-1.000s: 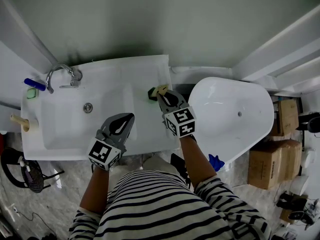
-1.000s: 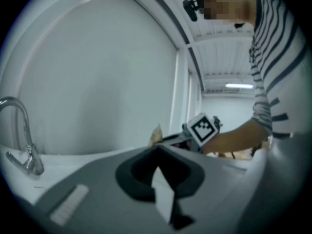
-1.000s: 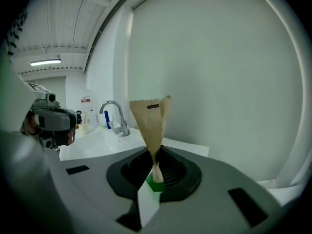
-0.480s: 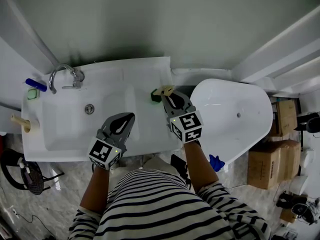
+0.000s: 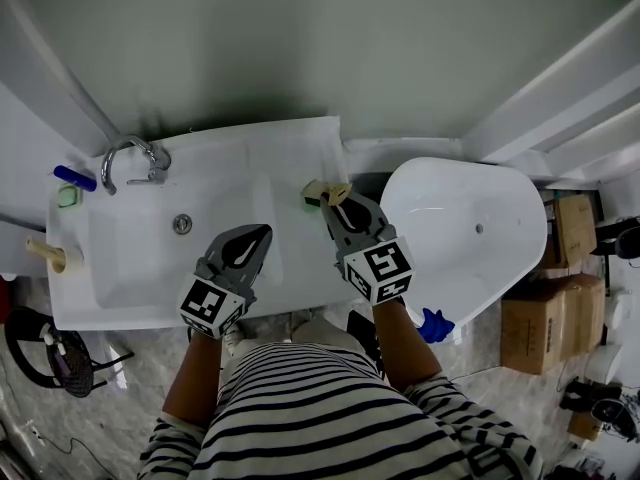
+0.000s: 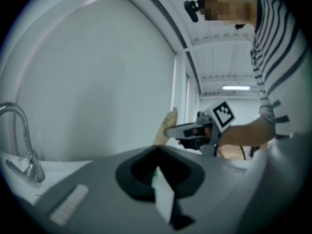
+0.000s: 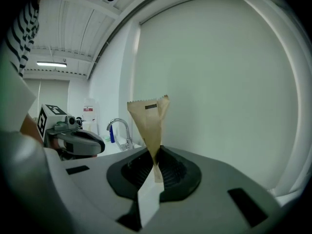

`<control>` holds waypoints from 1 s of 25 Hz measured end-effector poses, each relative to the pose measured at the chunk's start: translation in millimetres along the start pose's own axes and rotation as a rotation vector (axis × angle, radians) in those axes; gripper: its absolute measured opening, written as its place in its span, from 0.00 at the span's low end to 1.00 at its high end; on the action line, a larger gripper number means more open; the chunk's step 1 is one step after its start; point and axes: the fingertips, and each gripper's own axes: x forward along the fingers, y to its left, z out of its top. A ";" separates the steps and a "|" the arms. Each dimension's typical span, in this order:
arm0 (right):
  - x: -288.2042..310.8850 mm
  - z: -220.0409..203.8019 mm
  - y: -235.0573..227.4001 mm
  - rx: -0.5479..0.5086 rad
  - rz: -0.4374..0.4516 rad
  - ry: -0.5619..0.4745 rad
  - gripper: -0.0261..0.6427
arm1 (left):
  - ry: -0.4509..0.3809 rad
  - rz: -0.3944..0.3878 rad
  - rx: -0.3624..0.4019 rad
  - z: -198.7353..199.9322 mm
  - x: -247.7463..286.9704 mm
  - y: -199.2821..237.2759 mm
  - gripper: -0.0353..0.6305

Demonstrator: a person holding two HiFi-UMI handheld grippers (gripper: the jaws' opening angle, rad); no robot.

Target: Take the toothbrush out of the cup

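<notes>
Tan-wrapped toothbrush, pinched near its lower end between the jaws of the right gripper. Stands nearly upright, long axis vertical, with the wide serrated end and its dark label uppermost. Narrows down into the grip, lowest tip hidden between the pads. From the head view, sits at the back right corner of the sink counter, just right of a small green cup and overlapping its edge. Cannot tell whether the lower tip is clear of the cup. Close behind the wrapper, only the plain pale wall.

Over the front of the counter, the left gripper: clenched, jaws together on nothing, pointing toward the wall, well apart from the cup.

Further left, a basin with a round drain. At its back left, a curved chrome faucet, with a blue item and a green block just beside it. At the counter's left edge, a tan handle. To the right of the counter, a white bathtub with its own drain, then cardboard boxes on the floor.

At the mouth of the cup, a pale piece, too small to identify.
</notes>
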 end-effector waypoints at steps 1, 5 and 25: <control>-1.6 0.9 2.8 -0.002 0.006 -0.002 0.09 | 0.000 -0.002 0.003 1.5 0.5 -1.1 0.06; -6.2 2.0 11.3 -0.005 0.029 0.000 0.09 | -0.003 -0.010 0.009 2.6 3.2 -6.4 0.06; -18.5 8.6 37.6 -0.021 0.132 -0.022 0.09 | -0.029 0.019 0.021 12.5 10.1 -23.8 0.06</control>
